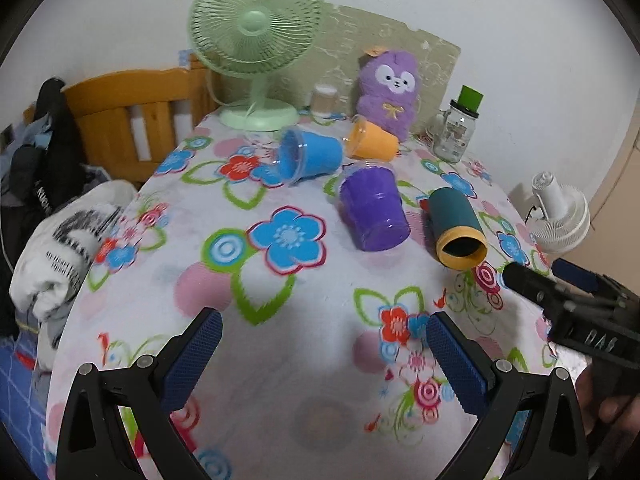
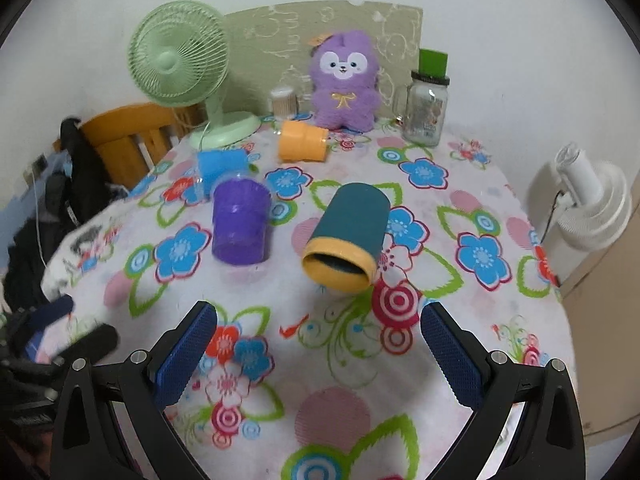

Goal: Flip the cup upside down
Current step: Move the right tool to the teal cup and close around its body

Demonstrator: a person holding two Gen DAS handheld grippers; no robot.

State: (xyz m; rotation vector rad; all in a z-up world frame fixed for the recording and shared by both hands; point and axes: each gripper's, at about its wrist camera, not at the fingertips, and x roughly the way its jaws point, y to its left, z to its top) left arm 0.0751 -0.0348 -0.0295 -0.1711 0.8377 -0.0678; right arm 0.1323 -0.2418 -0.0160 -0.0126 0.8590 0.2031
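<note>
Teal plastic cup with yellow rim (image 2: 347,237) lying on its side on floral tabletop (image 2: 360,360), both hand-held grippers, left (image 1: 324,344) and right (image 2: 319,338), spread apart, holding nothing

1. Soft, even indoor light, moderately bright; no glare.
2. Shadows are faint, just under the teal cup (image 2: 346,236) at frame centre.
3. Fisheye bending curves the desk (image 1: 280,360) edges; corners go black.
4. Left edge of the right wrist view smears with motion blur.

Black frames w/ silver screws, blue textured fingers (image 2: 188,360); "DAS" marking.
</note>
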